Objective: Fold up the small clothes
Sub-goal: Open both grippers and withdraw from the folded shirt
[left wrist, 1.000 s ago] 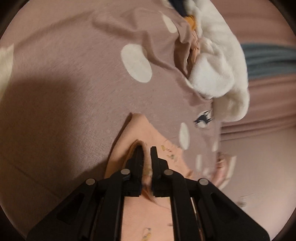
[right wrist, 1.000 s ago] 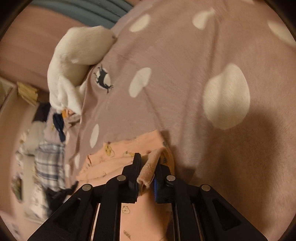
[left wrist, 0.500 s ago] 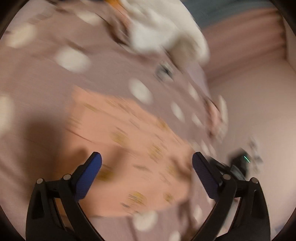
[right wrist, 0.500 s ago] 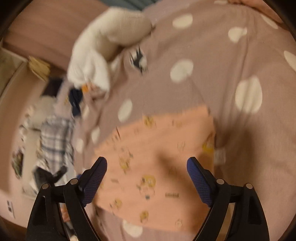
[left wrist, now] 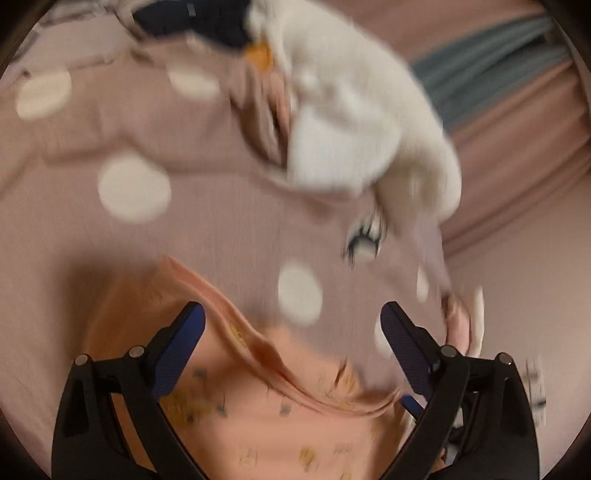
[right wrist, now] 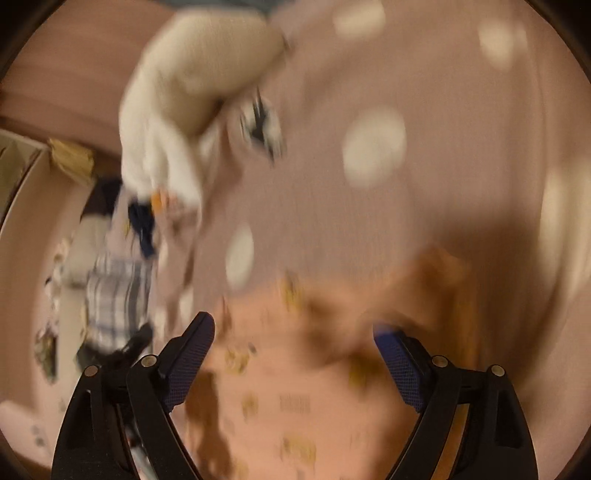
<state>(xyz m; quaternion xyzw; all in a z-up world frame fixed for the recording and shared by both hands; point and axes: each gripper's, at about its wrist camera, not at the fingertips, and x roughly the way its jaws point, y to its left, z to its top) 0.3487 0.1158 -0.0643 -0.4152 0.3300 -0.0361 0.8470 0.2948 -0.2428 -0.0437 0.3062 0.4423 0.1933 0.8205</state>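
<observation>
A small peach garment with yellow prints (left wrist: 258, 398) lies on the mauve bedspread with white dots (left wrist: 203, 236). My left gripper (left wrist: 291, 328) is open and empty, its fingers spread just above the garment's far folded edge. The same garment shows in the right wrist view (right wrist: 295, 387), blurred by motion. My right gripper (right wrist: 293, 339) is open and empty above it, fingers spread wide.
A white fluffy garment (left wrist: 362, 122) lies further back on the bedspread, with dark blue cloth (left wrist: 207, 18) beside it. In the right wrist view the white garment (right wrist: 184, 96) sits at upper left, and a plaid cloth (right wrist: 114, 295) lies beyond the bed's left edge.
Both grippers were shut on the peach garment's edge a second ago. They have let go and opened wide, and both views have since swung, now sitting low over the garment.
</observation>
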